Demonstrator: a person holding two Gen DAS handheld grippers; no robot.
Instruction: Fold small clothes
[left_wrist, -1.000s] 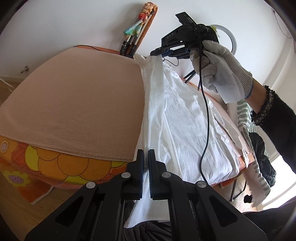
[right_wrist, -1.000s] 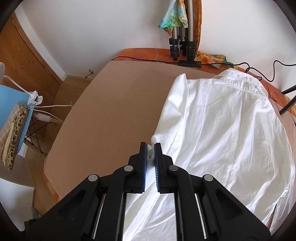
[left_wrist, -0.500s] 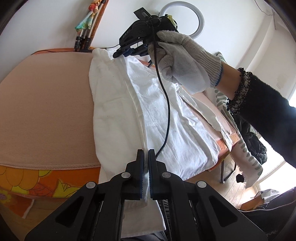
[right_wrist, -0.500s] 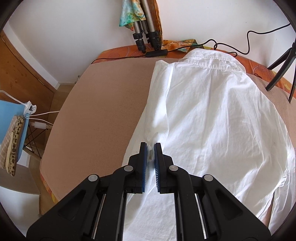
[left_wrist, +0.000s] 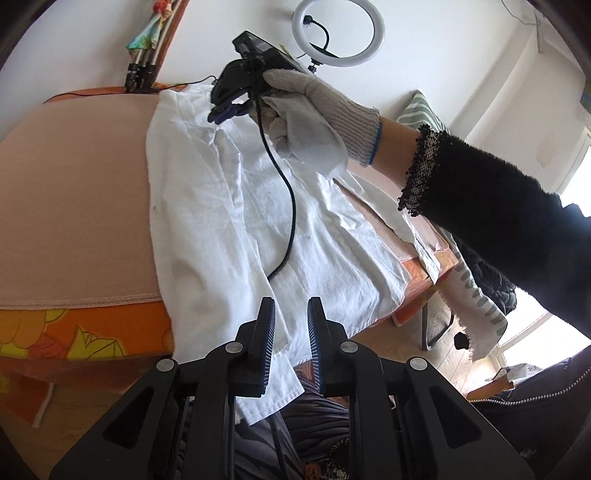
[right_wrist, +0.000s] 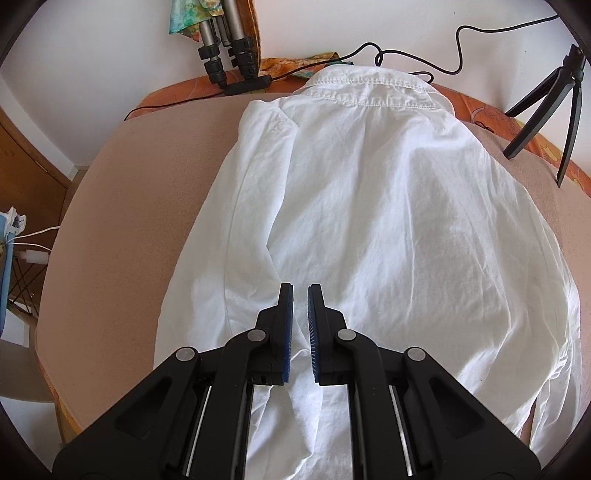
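A white shirt (right_wrist: 388, 206) lies back-up on the tan-covered table (right_wrist: 122, 206), collar at the far edge, its left side folded inward over the body. My right gripper (right_wrist: 300, 295) hovers just above the shirt's lower middle with a small gap between the jaws and nothing in them. In the left wrist view the shirt (left_wrist: 221, 206) hangs over the near table edge. My left gripper (left_wrist: 290, 310) is open over that hem, holding nothing. The right gripper (left_wrist: 225, 110) shows there too, held in a gloved hand near the collar.
Tripod legs (right_wrist: 225, 48) and a black cable (right_wrist: 406, 62) stand at the table's far edge. A small black tripod (right_wrist: 546, 107) is at the far right. A ring light (left_wrist: 338, 33) stands behind. An orange floral cloth (left_wrist: 74, 332) hangs under the tan cover.
Both grippers let go of the shirt's side and opened. The lifted side now lies folded over the shirt's body. The right gripper moved toward the shirt's middle.
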